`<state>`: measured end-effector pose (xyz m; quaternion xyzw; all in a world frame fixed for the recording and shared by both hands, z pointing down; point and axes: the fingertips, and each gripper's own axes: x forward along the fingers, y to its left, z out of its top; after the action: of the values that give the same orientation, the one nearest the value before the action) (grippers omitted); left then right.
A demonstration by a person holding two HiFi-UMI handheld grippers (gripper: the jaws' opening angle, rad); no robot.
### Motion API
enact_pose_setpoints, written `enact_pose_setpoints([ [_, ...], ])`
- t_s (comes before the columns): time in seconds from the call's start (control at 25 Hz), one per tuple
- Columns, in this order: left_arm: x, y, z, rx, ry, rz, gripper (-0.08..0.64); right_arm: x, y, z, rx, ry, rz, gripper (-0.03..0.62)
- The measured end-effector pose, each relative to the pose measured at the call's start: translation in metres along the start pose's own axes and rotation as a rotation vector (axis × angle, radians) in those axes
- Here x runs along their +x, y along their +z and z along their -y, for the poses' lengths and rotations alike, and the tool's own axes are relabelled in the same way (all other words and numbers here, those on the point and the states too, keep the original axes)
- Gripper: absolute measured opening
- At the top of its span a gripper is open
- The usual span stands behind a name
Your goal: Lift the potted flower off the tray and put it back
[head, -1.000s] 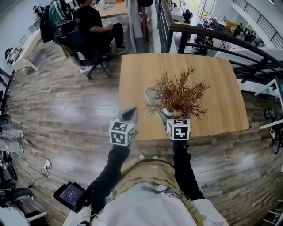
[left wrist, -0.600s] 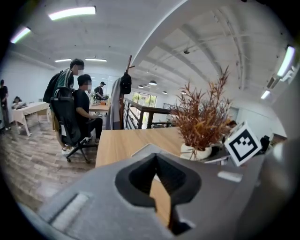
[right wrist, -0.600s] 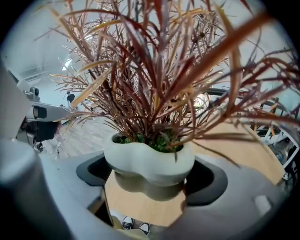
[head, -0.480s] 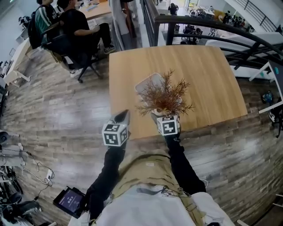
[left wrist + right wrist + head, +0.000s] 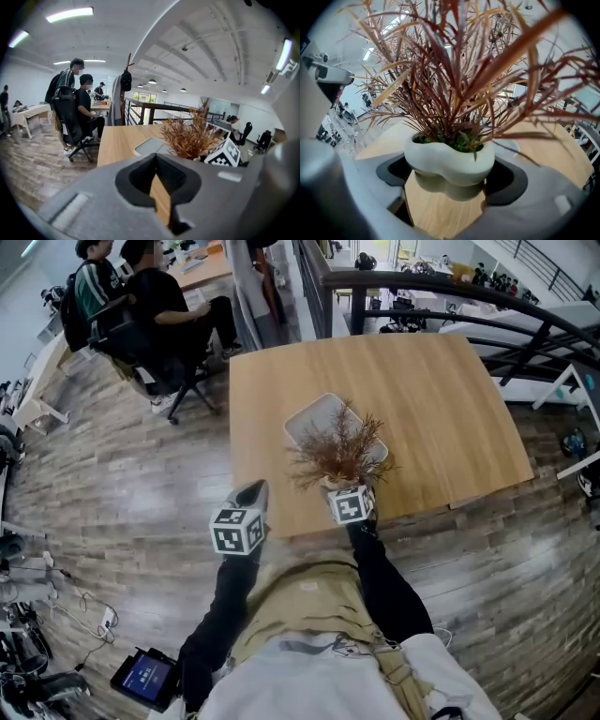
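The potted flower [image 5: 336,448], a white pot [image 5: 449,159] of dry red-brown stalks, is gripped by my right gripper [image 5: 339,484], which is shut on the pot's waist [image 5: 450,180]. Bare table wood shows under the pot. It hangs at the near end of the pale grey tray [image 5: 314,416] on the wooden table [image 5: 450,409]. My left gripper [image 5: 252,493] stands shut and holds nothing, just off the table's near-left edge. In the left gripper view its jaws [image 5: 157,161] meet, with the tray [image 5: 147,146] and the flower [image 5: 187,138] beyond them.
Two people sit and stand at a desk with an office chair [image 5: 141,334] beyond the table's far-left corner. A dark railing [image 5: 422,282] runs along the far side. A tablet [image 5: 142,677] lies on the wooden floor at my lower left.
The flower in my right gripper looks smaller and lower than before and has come towards the tray's near end. My left gripper has kept its place by the table edge.
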<state>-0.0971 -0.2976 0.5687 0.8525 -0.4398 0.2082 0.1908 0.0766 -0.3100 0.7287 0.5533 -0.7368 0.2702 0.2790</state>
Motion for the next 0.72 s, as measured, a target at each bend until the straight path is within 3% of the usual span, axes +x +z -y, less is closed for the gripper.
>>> enact_pose_setpoints([
  [0.28,0.012,-0.031,0.0,0.033,0.053,0.013,0.002,0.034,-0.018,0.021,0.016,-0.017,0.081,0.483],
  [0.72,0.017,-0.041,0.004,0.038,0.047,-0.018,0.002,0.044,-0.009,0.036,0.092,-0.019,0.197,0.481],
])
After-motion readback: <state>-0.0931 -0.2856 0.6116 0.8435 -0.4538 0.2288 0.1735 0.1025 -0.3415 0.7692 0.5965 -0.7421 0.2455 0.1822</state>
